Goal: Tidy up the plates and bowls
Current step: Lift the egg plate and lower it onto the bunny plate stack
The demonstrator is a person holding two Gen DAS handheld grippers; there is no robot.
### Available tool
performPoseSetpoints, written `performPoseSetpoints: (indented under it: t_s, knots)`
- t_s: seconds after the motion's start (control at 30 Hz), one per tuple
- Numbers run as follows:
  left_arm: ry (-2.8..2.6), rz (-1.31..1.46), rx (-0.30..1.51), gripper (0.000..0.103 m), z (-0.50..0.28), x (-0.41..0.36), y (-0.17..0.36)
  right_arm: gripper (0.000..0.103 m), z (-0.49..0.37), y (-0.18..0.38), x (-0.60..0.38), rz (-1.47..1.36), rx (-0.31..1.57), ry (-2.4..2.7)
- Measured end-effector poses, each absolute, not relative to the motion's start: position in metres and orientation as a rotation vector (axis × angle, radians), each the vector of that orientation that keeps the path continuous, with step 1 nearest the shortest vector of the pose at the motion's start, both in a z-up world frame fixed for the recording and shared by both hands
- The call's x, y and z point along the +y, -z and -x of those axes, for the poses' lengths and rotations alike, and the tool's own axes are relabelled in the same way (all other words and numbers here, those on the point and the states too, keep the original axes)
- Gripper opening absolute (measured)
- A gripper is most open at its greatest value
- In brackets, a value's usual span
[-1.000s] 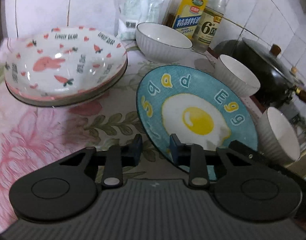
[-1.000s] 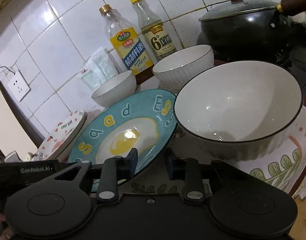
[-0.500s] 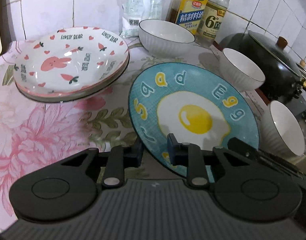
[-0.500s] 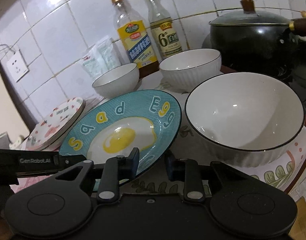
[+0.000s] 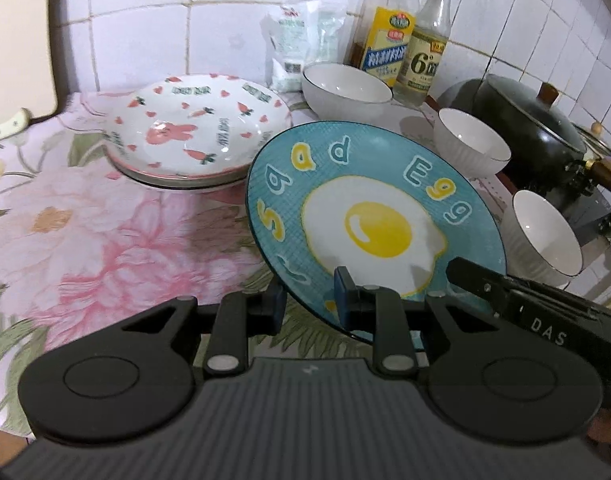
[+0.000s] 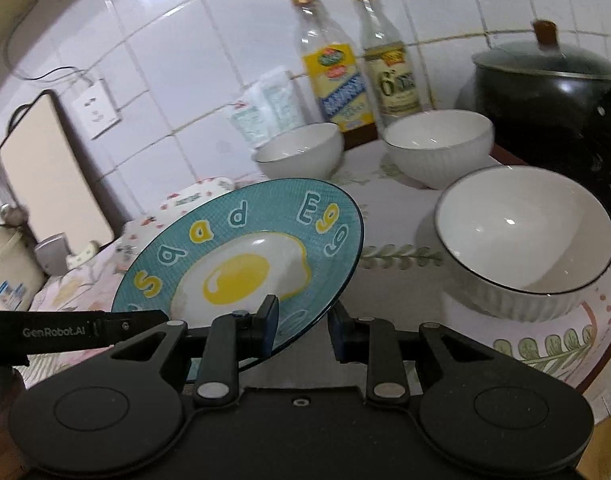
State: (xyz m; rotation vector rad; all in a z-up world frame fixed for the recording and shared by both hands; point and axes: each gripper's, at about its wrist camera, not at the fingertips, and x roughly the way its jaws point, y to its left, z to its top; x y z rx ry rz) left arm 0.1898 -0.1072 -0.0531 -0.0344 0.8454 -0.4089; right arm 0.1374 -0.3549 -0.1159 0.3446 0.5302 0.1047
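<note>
A blue plate with a fried-egg picture hangs tilted above the flowered cloth, held at its near rim by both grippers. My left gripper is shut on the rim, one pad on top and one beneath. My right gripper is shut on the same rim further right; its body shows in the left wrist view. A stack of rabbit-and-carrot plates lies behind on the left. Three white ribbed bowls stand apart on the right; the nearest bowl is beside my right gripper.
Two sauce bottles and a white packet stand against the tiled wall. A black lidded pot sits at the far right. A cutting board leans at the left, with a wall socket beside it.
Both grippers have risen with the blue plate, which has come up off the cloth. The right gripper has rolled, so the scene stands more level in its view.
</note>
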Motion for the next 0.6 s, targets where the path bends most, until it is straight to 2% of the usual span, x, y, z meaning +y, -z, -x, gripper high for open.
performPoseSetpoints:
  t_s: [0.33, 0.6]
  knots:
    - [0.367, 0.072, 0.777, 0.023, -0.170, -0.066, 0.020, 0.032, -0.132, 0.082, -0.324, -0.269, 0.480, -0.209]
    - [0.296, 0.125, 0.721, 0.023, -0.183, -0.032, -0.002, 0.032, -0.153, 0.060, -0.295, -0.254, 0.432, -0.263]
